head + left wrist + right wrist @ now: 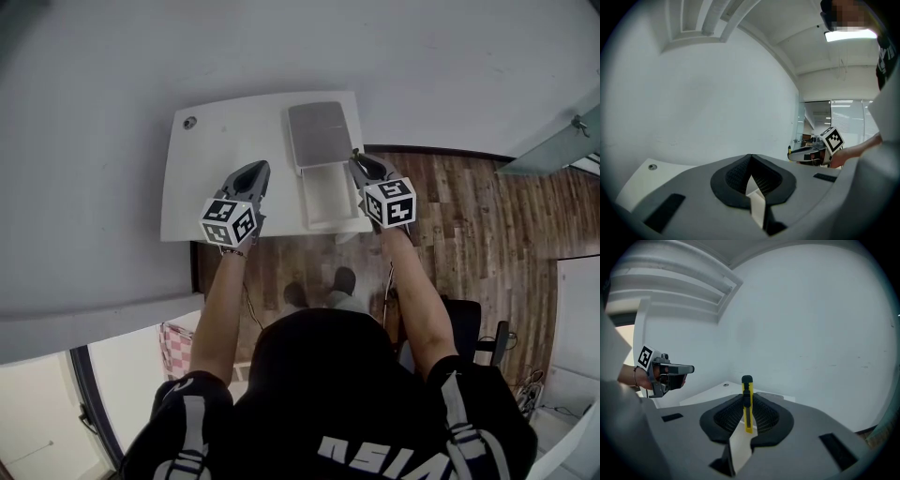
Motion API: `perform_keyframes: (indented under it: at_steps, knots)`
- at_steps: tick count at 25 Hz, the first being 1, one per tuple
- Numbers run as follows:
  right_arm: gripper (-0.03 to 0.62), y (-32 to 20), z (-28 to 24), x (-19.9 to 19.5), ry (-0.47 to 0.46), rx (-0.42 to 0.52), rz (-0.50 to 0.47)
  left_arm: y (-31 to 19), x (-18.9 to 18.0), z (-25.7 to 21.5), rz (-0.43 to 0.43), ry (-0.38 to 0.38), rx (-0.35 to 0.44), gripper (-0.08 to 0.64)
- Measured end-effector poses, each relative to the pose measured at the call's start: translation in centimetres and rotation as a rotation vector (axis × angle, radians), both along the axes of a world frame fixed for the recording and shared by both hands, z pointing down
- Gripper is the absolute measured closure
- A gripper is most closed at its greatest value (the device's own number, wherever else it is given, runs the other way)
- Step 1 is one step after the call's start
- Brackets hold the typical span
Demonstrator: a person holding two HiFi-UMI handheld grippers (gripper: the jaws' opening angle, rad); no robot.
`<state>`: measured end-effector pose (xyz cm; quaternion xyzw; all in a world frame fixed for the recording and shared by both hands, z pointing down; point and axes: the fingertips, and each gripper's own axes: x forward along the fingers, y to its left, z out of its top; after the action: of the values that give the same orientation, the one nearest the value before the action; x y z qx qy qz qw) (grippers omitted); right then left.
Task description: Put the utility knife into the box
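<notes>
right gripper [746, 398] jaws pinch utility knife [747, 405], barely visible overhead; left gripper [751, 163] jaws closed.

**Surfaces and finishes, as seen**

- Left gripper [751, 176]: the shell looked like smooth, matt grey plastic. The pads [733, 178] were black, finely ribbed and rubbery-looking.
- Right gripper [746, 411]: same grey shell and ribbed black pads.
- Utility knife [747, 401], clamped in the right gripper: yellow plastic body with a slight gloss. Slider and end cap were black.
- Table [202, 192]: white top, smooth and matt.
- Box [325, 202]: pale smooth walls with a matt grey lid. The material could not be told.
- Floor [469, 225]: brown wood-grain planks with a faint sheen.
- Wall [811, 324]: white, matt and even.
- Shirt [309, 394]: black cloth with white print.
</notes>
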<state>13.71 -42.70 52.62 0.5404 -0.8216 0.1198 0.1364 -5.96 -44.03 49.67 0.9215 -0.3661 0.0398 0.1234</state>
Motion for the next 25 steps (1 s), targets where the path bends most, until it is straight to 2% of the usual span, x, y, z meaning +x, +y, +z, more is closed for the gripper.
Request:
perform_keyframes:
  at_steps: [9, 25]
  knots:
    - [0.518, -1.2, 0.5, 2.2, -0.02, -0.007, -0.021, -0.6, 2.3, 0.1, -0.014, -0.024, -0.005, 0.535]
    - [0.518, -1.8, 2.3, 3.0, -0.029, -0.041, -0.045, -0.8, 3.8, 0.8, -0.025, -0.042, -0.02, 0.535]
